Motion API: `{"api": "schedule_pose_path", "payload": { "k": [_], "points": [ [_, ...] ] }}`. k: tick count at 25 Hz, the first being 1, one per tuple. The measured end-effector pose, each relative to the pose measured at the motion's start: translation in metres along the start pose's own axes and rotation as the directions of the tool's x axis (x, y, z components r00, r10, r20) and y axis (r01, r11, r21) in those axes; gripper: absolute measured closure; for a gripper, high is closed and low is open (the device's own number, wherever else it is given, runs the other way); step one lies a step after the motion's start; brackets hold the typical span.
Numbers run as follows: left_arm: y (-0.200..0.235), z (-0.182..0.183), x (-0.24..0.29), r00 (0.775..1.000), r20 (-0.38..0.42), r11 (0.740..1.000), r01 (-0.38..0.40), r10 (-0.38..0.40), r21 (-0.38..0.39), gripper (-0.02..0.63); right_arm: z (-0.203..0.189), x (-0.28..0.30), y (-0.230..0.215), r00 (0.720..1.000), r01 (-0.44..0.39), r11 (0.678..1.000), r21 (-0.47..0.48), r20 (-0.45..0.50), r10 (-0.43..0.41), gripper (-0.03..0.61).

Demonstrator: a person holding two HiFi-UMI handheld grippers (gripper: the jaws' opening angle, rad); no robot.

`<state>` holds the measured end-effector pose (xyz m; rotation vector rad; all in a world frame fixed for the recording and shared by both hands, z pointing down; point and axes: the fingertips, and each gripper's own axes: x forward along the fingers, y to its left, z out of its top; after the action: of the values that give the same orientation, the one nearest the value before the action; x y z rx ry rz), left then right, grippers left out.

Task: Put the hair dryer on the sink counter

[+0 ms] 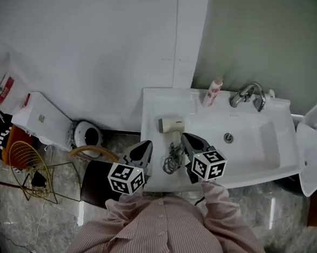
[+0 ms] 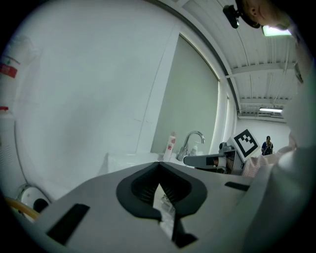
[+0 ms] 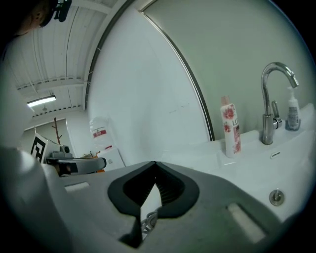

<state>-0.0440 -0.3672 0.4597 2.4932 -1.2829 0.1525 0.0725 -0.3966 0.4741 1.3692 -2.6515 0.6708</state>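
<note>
A cream hair dryer [image 1: 171,125] lies on the white sink counter [image 1: 159,104], left of the basin. Its grey coiled cord [image 1: 172,160] trails toward the counter's front edge. My right gripper [image 1: 186,138] hovers just right of the dryer's handle, shut, with nothing between its tips [image 3: 155,164]; a bit of cord [image 3: 148,222] shows below them. My left gripper [image 1: 144,147] hangs at the counter's front left corner, also shut and empty [image 2: 159,165]. Each gripper sees the other to its side.
A chrome faucet [image 1: 248,95] and a pink bottle [image 1: 212,92] stand at the back of the sink, the drain [image 1: 228,137] in the basin. Below left are a brown bin [image 1: 96,182], a wire basket [image 1: 29,163] and a white cabinet [image 1: 42,119].
</note>
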Motion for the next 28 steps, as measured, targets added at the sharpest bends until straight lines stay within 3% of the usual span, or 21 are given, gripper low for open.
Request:
{"api": "schedule_pose_path", "payload": {
  "k": [7,16,28],
  "points": [
    [0.004,0.021,-0.01,0.998,0.056,0.999,-0.001,-0.001,0.033,0.617,0.032,-0.017,0.004,0.99,-0.036,0.996,0.08,0.139,0.024,0.572],
    [0.01,0.048,-0.025,0.992,0.123,0.998,-0.024,0.017,0.055,0.616,0.066,-0.041,0.008,0.966,-0.032,0.997,0.063,0.256,0.015,0.572],
    [0.025,0.054,-0.043,0.982,0.168,0.995,-0.094,0.087,0.034,0.616,0.069,-0.049,0.01,0.966,0.016,1.0,0.002,0.259,-0.016,0.574]
  ]
}}
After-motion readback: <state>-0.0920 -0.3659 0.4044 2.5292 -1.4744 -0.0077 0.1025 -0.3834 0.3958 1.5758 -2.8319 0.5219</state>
